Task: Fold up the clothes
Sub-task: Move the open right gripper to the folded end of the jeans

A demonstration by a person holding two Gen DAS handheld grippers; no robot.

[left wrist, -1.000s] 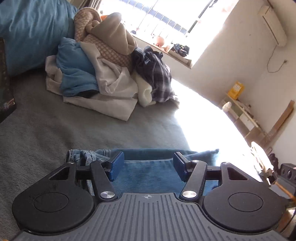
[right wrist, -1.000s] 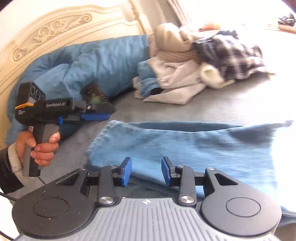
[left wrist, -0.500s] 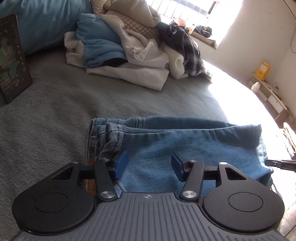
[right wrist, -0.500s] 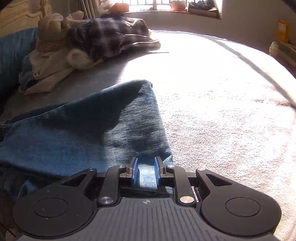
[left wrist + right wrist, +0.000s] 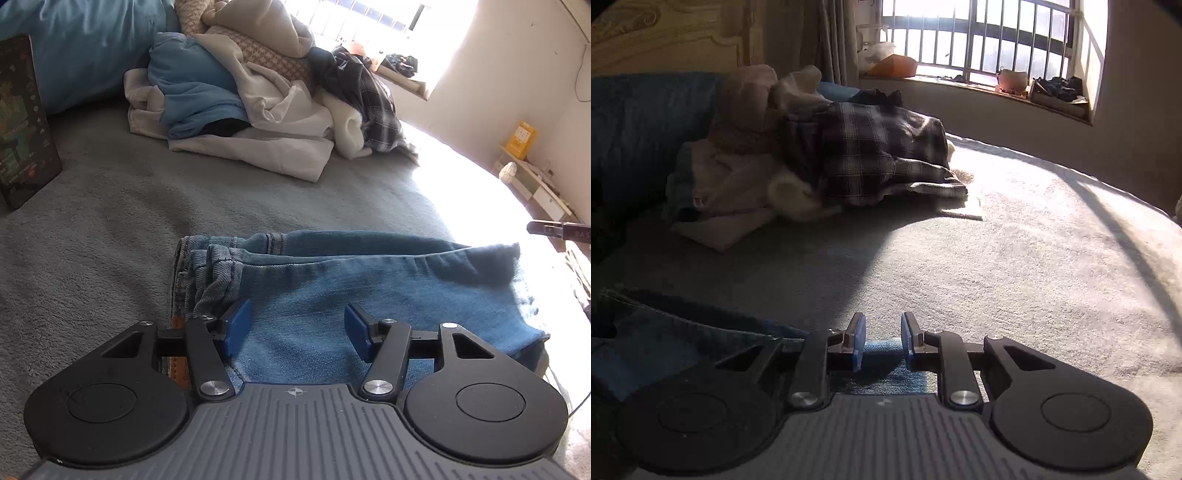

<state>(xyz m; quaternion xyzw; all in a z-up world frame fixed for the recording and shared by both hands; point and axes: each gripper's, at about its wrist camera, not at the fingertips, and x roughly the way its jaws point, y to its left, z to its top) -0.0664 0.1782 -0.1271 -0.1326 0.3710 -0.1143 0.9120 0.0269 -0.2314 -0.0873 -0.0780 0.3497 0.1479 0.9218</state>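
Note:
Folded blue jeans [image 5: 369, 280] lie on the grey bed cover, waistband to the left. My left gripper [image 5: 295, 328] is open and hovers over the jeans near the waistband, holding nothing. My right gripper [image 5: 882, 341] is open with a narrow gap, low over the right end of the jeans [image 5: 683, 339]; a strip of denim shows between and under its fingers. Its tip shows at the right edge of the left wrist view [image 5: 554, 230].
A heap of unfolded clothes [image 5: 258, 99] lies at the back, with a plaid shirt [image 5: 871, 155] on its right side. A blue pillow [image 5: 74, 40] and a dark tablet [image 5: 22, 122] stand at the left. Sunlit bed cover [image 5: 1034, 258] stretches right towards the window.
The right gripper swung from the jeans' middle to their right end and narrowed, then opened slightly. The left gripper drew nearer the waistband and stayed open.

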